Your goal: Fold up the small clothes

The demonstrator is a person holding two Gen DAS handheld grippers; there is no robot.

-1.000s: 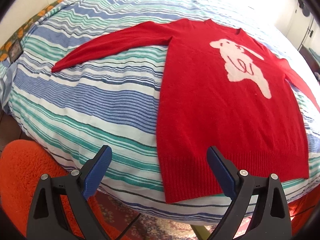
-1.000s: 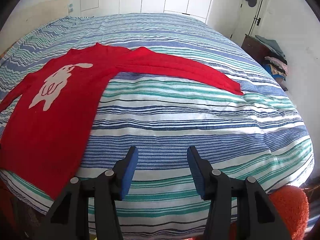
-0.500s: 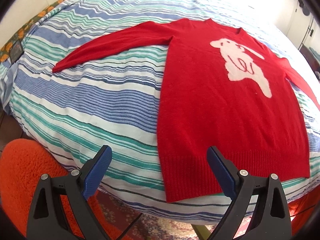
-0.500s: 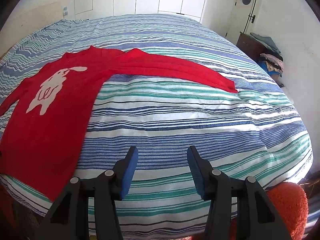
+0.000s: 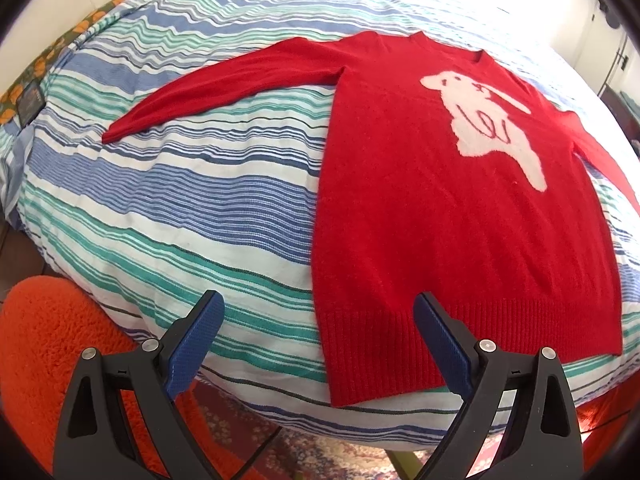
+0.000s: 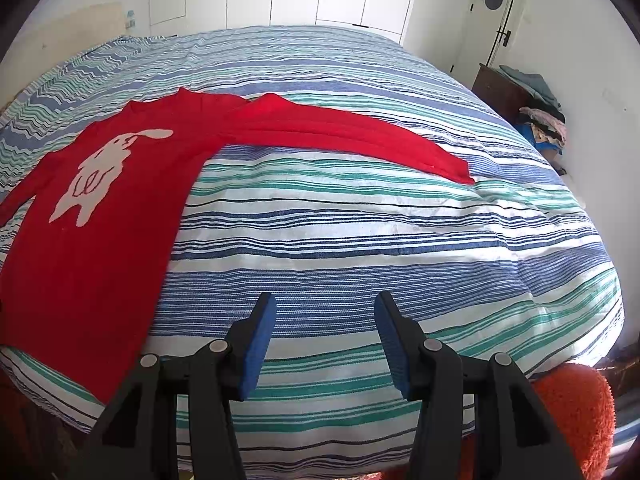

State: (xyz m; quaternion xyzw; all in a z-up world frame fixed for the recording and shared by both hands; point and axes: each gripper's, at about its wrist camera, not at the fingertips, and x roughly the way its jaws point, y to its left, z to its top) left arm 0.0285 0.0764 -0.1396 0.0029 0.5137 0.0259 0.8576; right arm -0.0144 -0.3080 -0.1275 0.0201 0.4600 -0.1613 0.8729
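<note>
No readable text, labels, brands or numbers anywhere in view.

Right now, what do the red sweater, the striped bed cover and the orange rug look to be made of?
Red sweater: soft matte knit, likely wool or acrylic; ribbed hem, slight fuzz. Striped bed cover: woven cloth, probably cotton; visible thread texture, matte, lightly puckered. Orange rug: shaggy pile, likely synthetic; tufted, fluffy surface.

Red sweater (image 6: 100, 240) slightly lower and further left in right-wrist view.
</note>
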